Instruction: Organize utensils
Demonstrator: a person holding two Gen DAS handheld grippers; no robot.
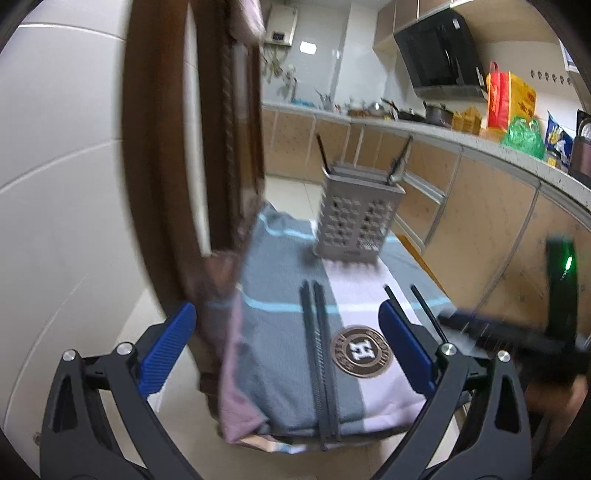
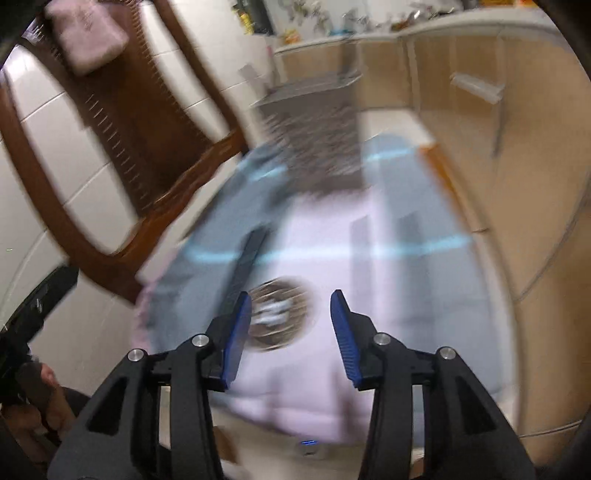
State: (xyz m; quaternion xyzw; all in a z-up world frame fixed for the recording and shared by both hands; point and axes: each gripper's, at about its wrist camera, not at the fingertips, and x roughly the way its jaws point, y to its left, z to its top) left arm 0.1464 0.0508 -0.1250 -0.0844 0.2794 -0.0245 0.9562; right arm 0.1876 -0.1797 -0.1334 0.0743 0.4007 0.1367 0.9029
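Observation:
A pair of black chopsticks (image 1: 318, 350) lies lengthwise on the grey and pink cloth (image 1: 269, 332) that covers a small table. Two more black chopsticks (image 1: 424, 306) lie apart near its right edge. A grey perforated utensil holder (image 1: 354, 218) stands at the far end with a few black utensils inside. My left gripper (image 1: 286, 317) is open wide above the near end of the cloth, holding nothing. My right gripper (image 2: 291, 295) is open and empty over the round logo patch (image 2: 280, 314). That view is blurred; the chopstick pair (image 2: 247, 258) shows left of its pads.
A brown wooden chair (image 1: 166, 147) stands against the tiled wall on the left, with a pink towel (image 2: 88, 33) on its back. Beige cabinets (image 1: 480, 206) and a cluttered counter (image 1: 443, 129) run along the right. The other gripper (image 1: 517, 339) sits at the right edge.

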